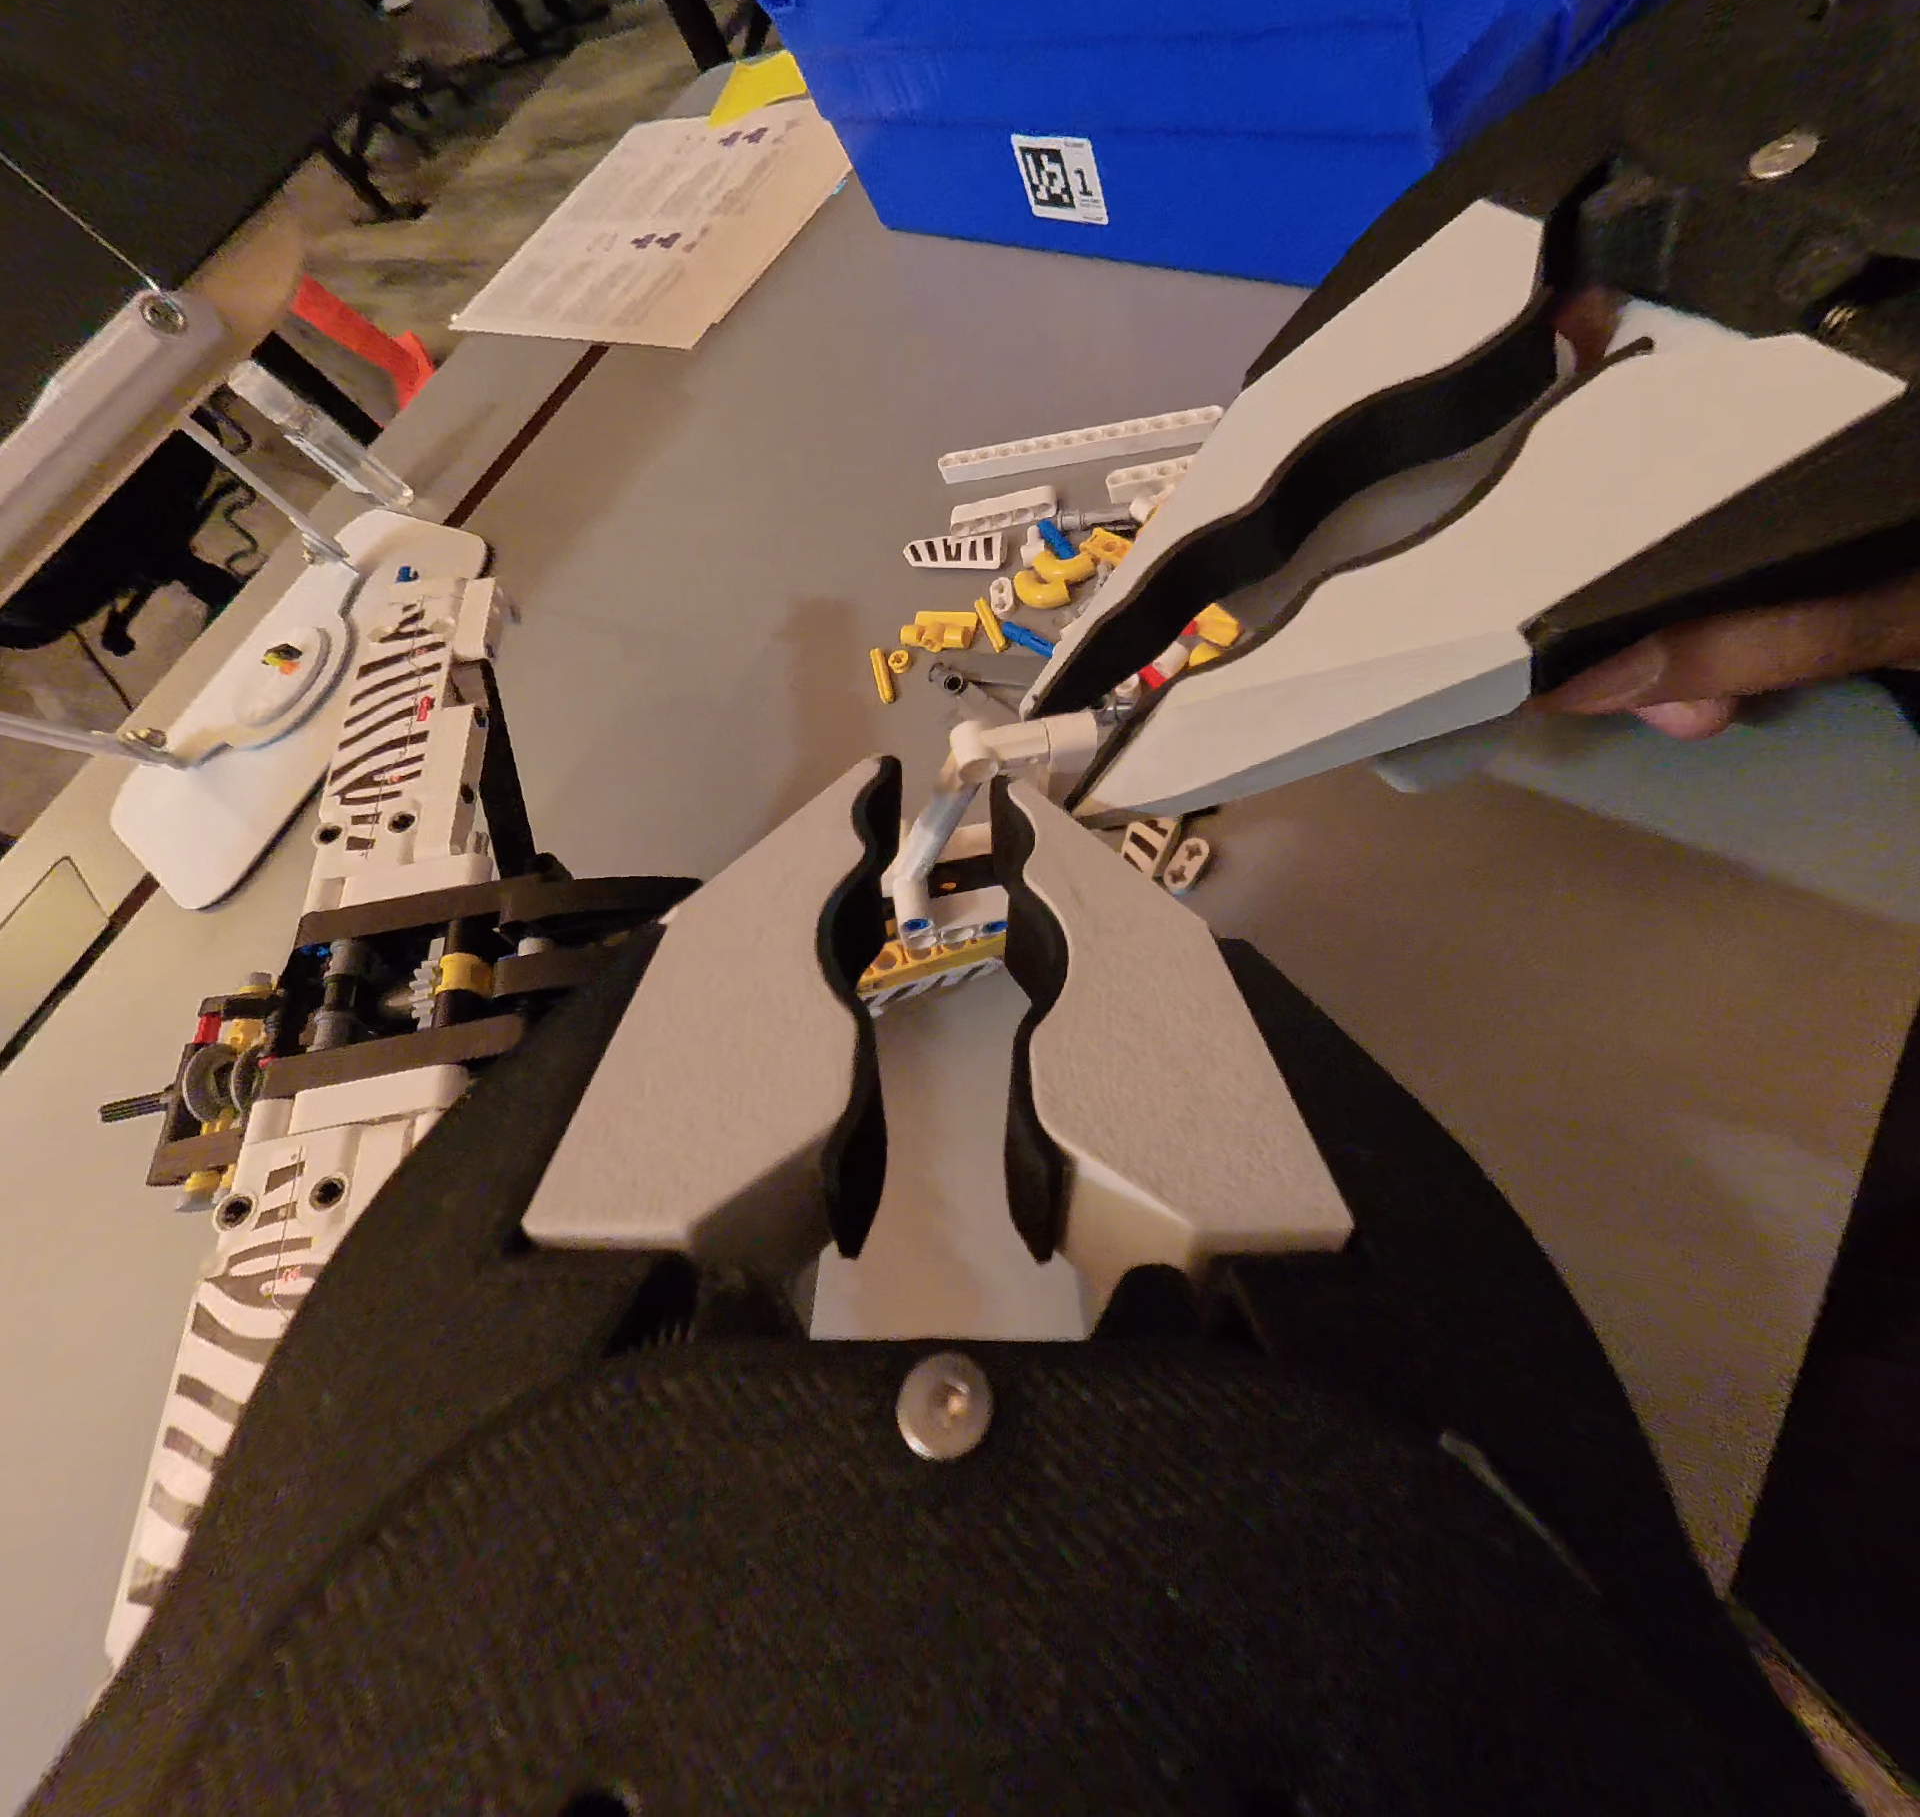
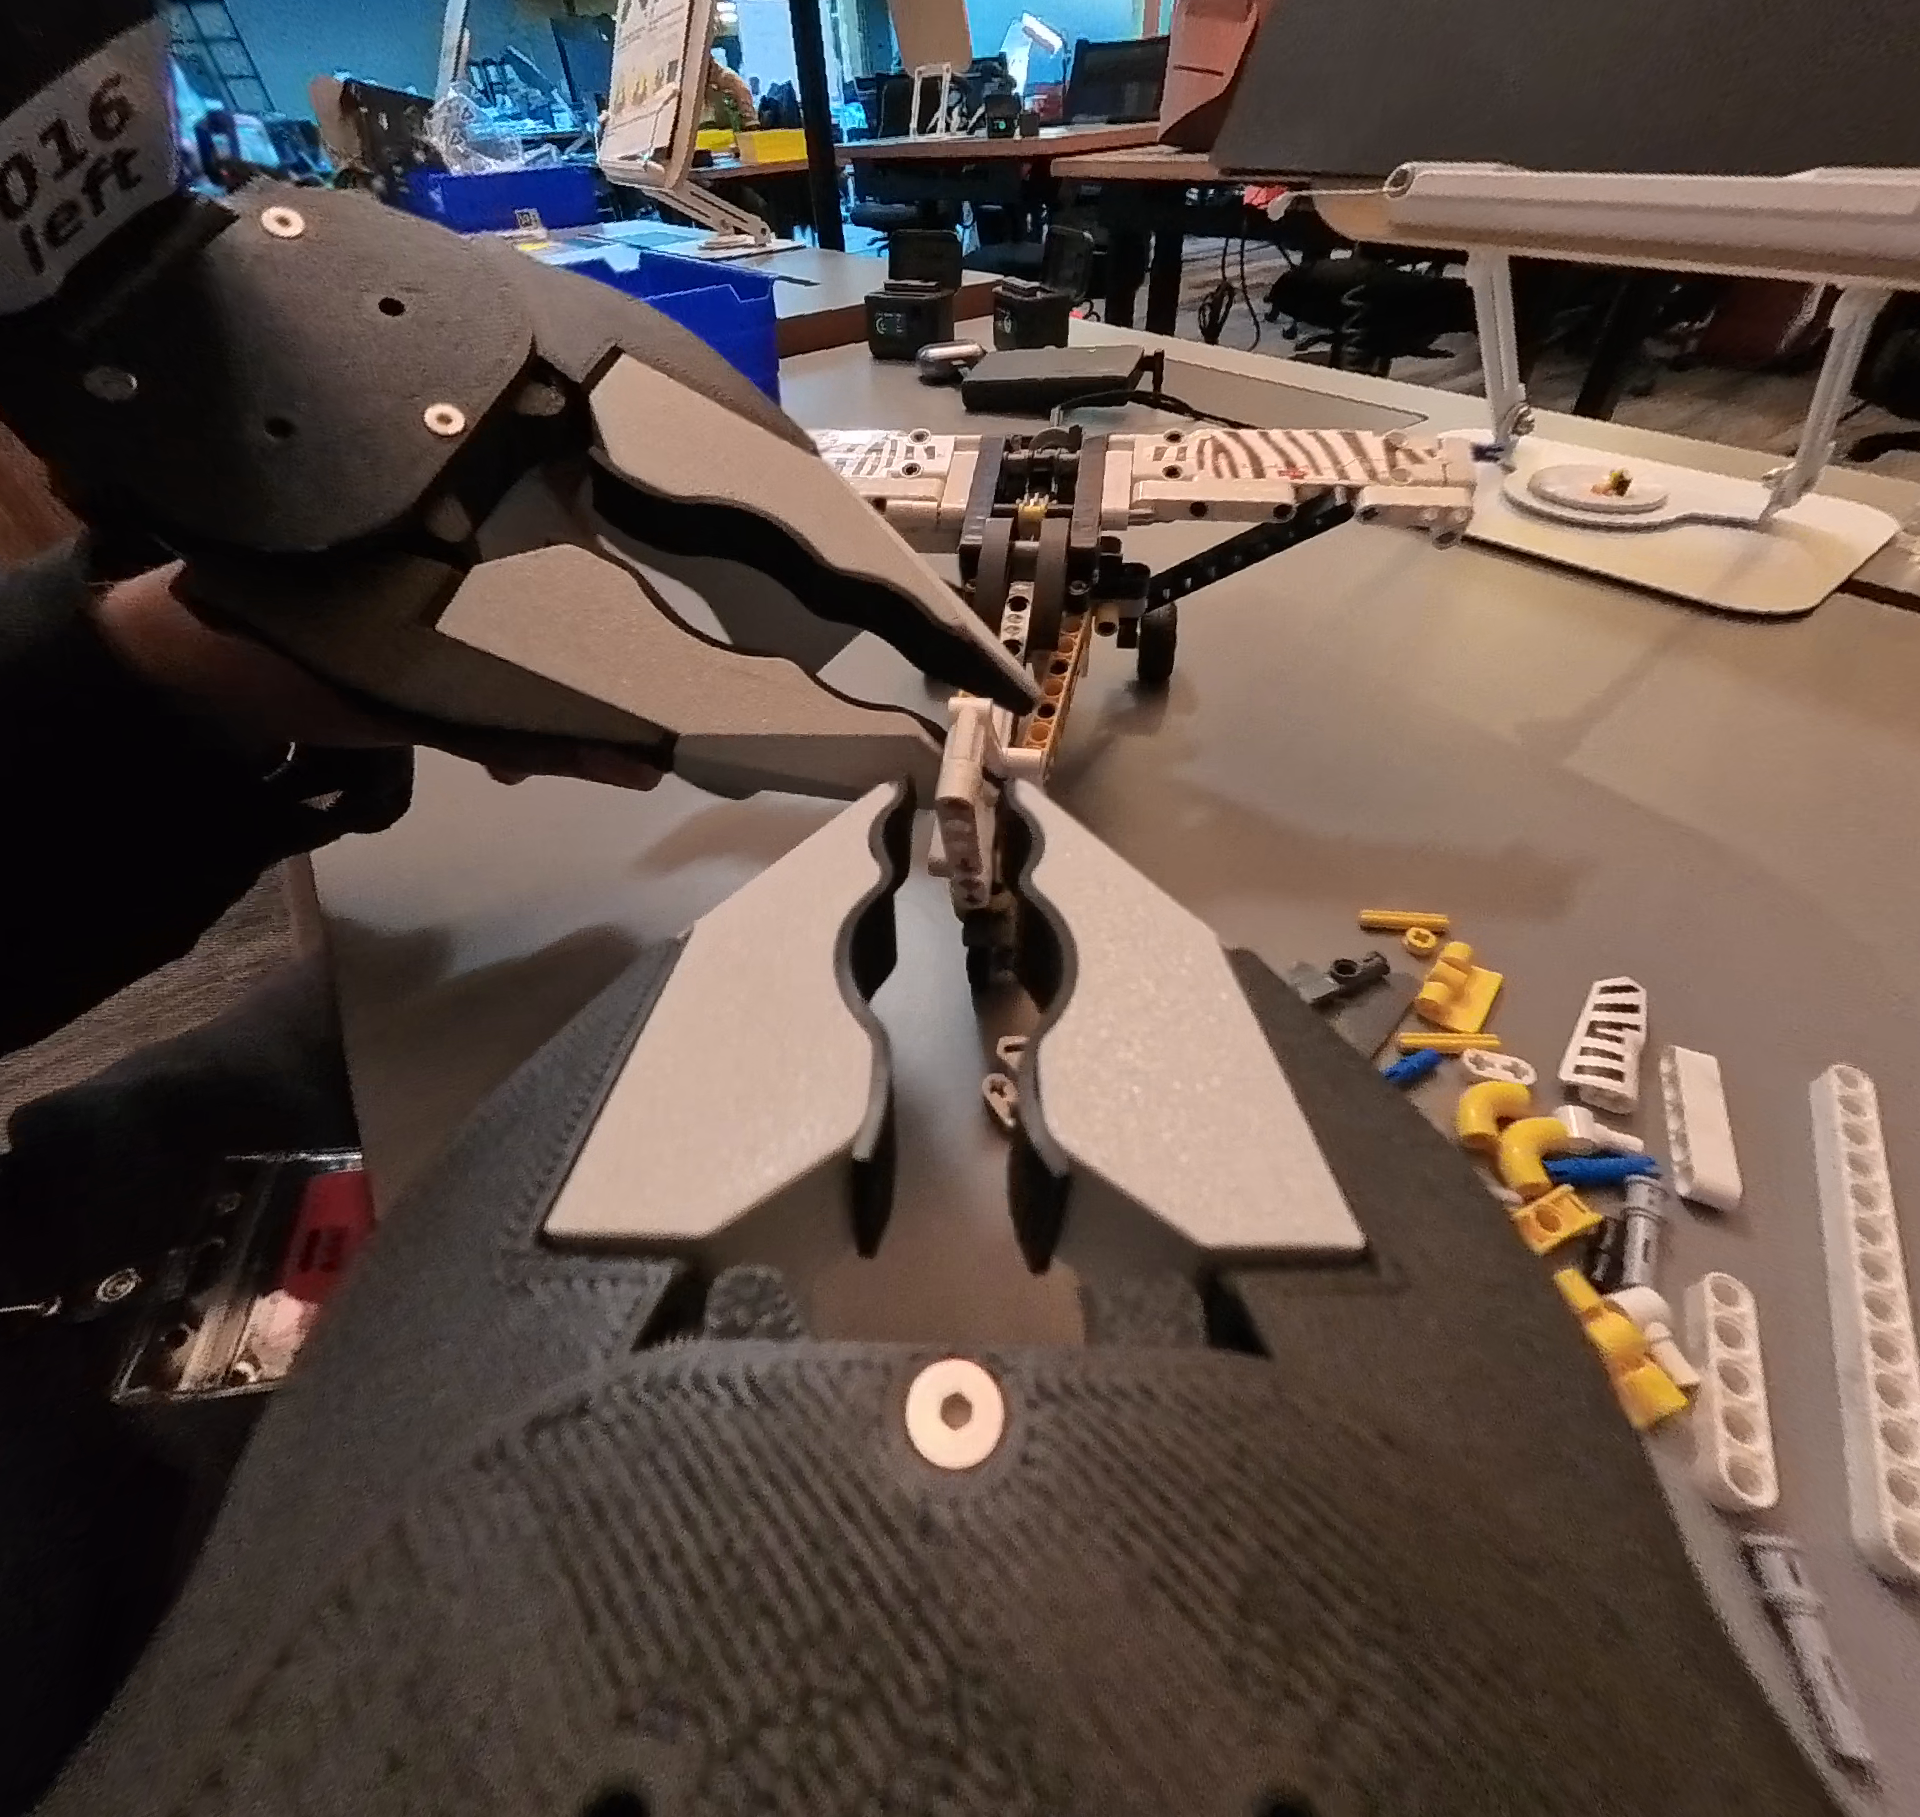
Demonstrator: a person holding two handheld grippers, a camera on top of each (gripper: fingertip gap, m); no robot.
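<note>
Left gripper (image 1: pixel 940 811) has its fingers narrowed on the yellow-and-white beam end of the striped brick plane model (image 1: pixel 940 936). Right gripper (image 2: pixel 961 811) pinches a white angled connector piece (image 2: pixel 961 811), seemingly snug. I'd keep that beam steady and push straight.

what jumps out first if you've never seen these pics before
Two hand-held grippers with pale grey jaws meet at the middle of the grey table: the left gripper and the right gripper both close in on one small white plastic brick assembly. Behind it lies a long zebra-striped white brick model, loose yellow, white and blue brick parts are scattered beside, and a big blue plastic bin stands at the table's far edge.
</note>
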